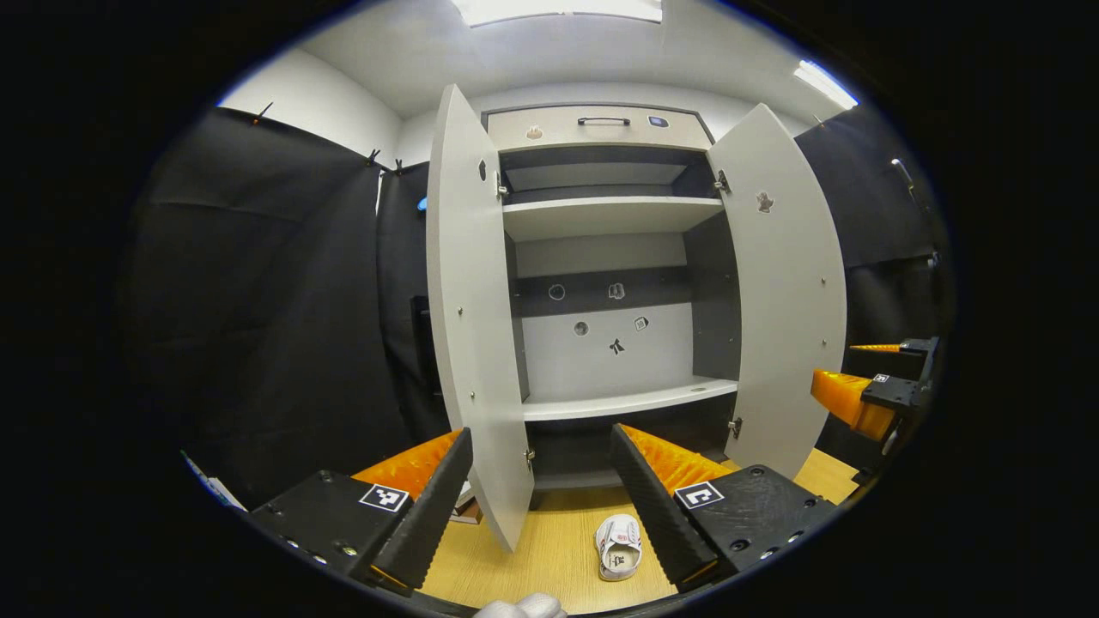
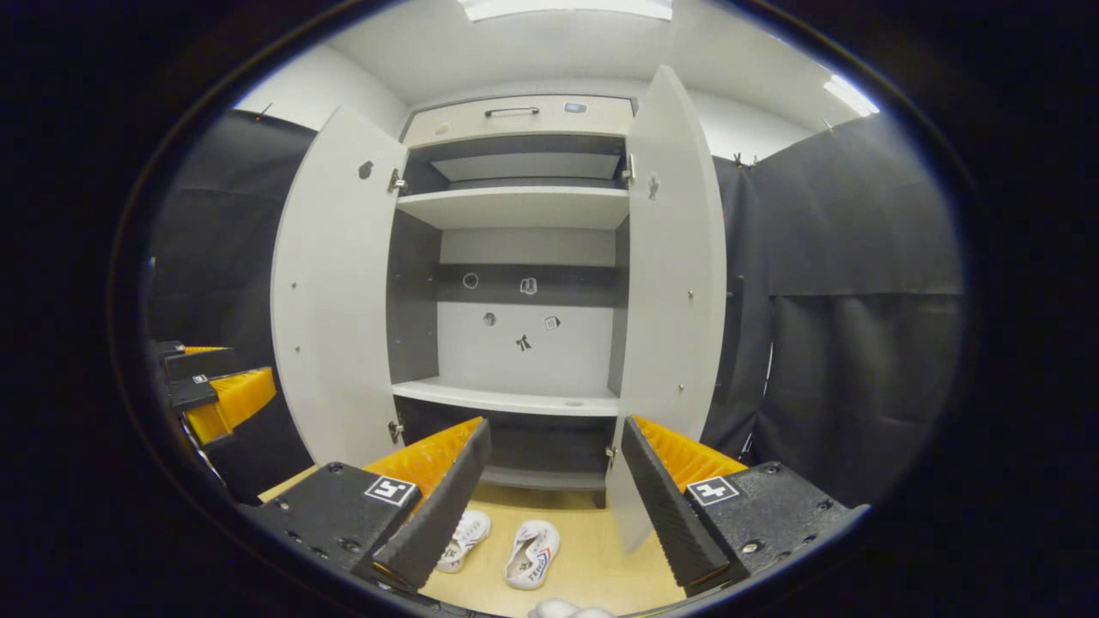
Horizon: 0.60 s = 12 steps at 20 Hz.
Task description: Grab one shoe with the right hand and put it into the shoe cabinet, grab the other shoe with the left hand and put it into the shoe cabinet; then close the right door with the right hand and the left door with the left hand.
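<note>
Small white cloth shoes (image 2: 532,554), lying side by side on the yellow wood floor (image 2: 592,558) at the bottom middle below the open right tongs (image 2: 549,506), look light and soft, so pinching one by its side rim seems best.

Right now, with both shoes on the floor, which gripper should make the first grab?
Right. The right gripper, open, has both shoes on the floor just ahead of its fingers. The left gripper is also open, with one shoe near its right finger.
</note>
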Motion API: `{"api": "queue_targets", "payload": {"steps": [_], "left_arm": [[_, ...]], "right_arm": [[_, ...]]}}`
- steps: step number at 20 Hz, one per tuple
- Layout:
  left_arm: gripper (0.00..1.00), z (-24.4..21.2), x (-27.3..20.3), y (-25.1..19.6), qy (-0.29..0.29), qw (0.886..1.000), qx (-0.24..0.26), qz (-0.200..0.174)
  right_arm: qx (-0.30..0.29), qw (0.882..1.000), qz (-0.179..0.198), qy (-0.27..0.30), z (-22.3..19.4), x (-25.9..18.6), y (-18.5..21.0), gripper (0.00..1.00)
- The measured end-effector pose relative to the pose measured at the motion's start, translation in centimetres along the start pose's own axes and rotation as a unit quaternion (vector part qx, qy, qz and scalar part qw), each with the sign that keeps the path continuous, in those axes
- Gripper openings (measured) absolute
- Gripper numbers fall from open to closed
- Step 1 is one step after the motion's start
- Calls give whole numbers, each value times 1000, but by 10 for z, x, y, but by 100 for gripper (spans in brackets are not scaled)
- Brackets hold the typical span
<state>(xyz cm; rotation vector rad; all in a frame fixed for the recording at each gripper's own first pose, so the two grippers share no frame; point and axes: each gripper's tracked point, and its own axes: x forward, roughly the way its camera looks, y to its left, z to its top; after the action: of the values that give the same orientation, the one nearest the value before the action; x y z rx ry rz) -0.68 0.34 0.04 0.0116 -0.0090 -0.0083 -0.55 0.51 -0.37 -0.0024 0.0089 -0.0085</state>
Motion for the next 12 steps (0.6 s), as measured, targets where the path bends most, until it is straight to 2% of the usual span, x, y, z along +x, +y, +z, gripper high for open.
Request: {"api": "queue_targets", "payload": {"steps": [1, 3, 4, 5, 6, 7, 9, 10, 11, 12], "left_arm": [[100, -1, 0, 0, 1, 1000, 0, -1], [100, -2, -1, 2, 3, 1000, 1, -1], [96, -3, -2, 3, 3, 1000, 1, -2], [100, -5, -3, 5, 5, 1000, 1, -4], [96, -7, -4, 6, 7, 1000, 2, -6], [100, -9, -6, 8, 9, 1000, 1, -8], [100, -16, -10, 11, 15, 1000, 1, -14], [96, -19, -13, 13, 18, 1000, 1, -16], [96, -22, -16, 16, 21, 1000, 1, -18], [96, -25, -19, 19, 23, 1000, 2, -19]], "right_arm": [[-2, 1000, -1, 2, -4, 0, 1, 99], [-9, 1000, 1, 17, -19, 0, 3, 99], [-13, 999, -1, 31, -32, 1, 4, 99], [-16, 999, 0, 47, -46, 1, 6, 99], [-17, 998, 0, 62, -59, 1, 8, 100], [-18, 996, 1, 83, -79, 0, 12, 99], [-21, 992, 3, 127, -121, -2, 20, 99], [-19, 988, 5, 154, -147, -3, 26, 98], [-15, 984, 6, 178, -170, -5, 30, 93], [-8, 978, 9, 207, -197, -6, 36, 96]]}}
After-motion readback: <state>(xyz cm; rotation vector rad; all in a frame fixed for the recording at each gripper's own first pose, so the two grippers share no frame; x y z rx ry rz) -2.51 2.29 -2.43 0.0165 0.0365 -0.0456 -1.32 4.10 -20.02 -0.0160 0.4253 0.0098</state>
